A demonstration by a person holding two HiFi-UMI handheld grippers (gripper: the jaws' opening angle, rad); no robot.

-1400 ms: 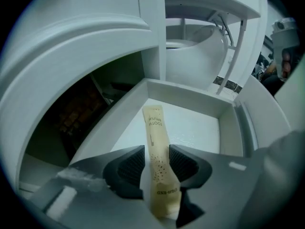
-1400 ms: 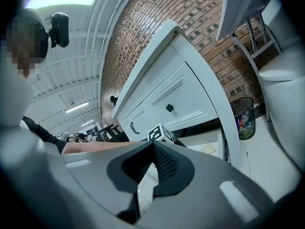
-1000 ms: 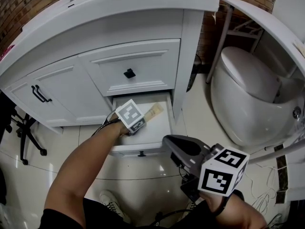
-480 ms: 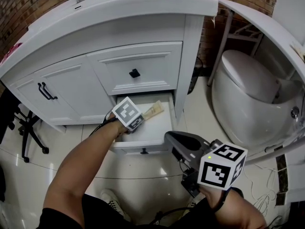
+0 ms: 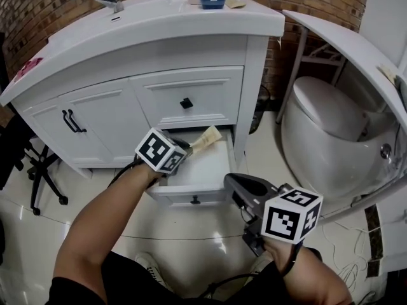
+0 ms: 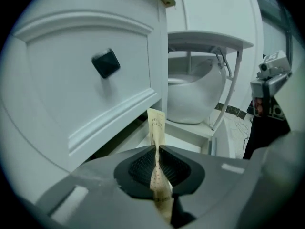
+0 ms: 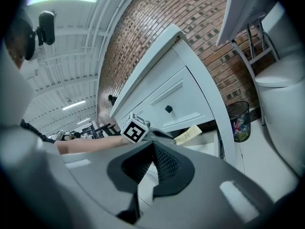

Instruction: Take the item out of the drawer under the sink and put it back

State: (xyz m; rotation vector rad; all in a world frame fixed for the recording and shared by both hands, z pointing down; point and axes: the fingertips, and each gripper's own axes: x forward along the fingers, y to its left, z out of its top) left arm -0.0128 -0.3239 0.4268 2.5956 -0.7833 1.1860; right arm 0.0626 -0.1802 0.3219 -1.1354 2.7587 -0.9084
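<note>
Our left gripper has just clamped the packet, and we lift it out of the drawer. Putting it back is next. The right gripper is pinched together, empty.

The left gripper, at the end of a bare, outstretched left forearm, points forward and down. Its jaws have just been closing and pinch a thin beige sachet between the pads. The right gripper hovers near level close to the body, jaws together and empty.
</note>
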